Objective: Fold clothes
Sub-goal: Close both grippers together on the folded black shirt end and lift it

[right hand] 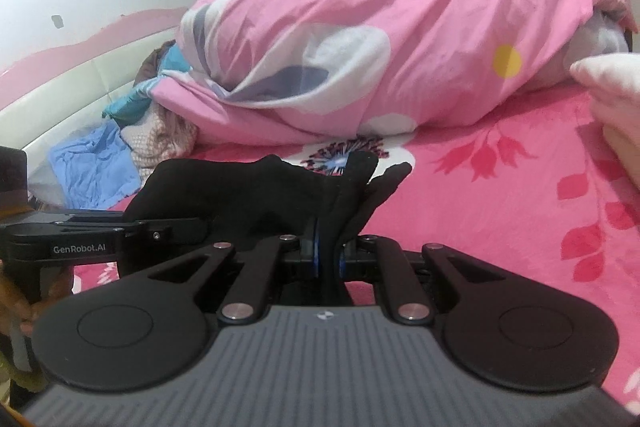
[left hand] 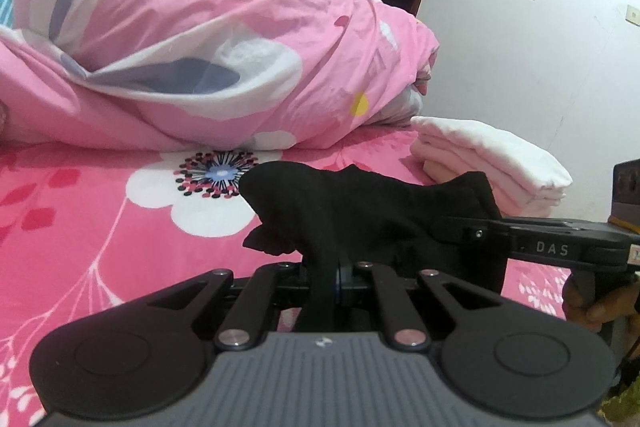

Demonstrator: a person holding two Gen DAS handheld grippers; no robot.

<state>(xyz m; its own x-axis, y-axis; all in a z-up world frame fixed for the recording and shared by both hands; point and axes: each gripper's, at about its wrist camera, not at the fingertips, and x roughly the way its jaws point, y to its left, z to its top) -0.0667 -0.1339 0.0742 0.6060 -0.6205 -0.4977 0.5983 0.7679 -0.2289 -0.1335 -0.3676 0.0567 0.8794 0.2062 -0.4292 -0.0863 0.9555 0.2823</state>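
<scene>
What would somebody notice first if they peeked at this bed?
Probably the big pink flowery duvet, heaped at the back of the bed. Next, the black garment held above the pink sheet, pinched by both the left hand-held gripper and the right hand-held gripper.

White letters "DAS" stand on the side of the right gripper [left hand: 460,233], and "GenRobot.AI" on the side of the left gripper [right hand: 192,227]
</scene>
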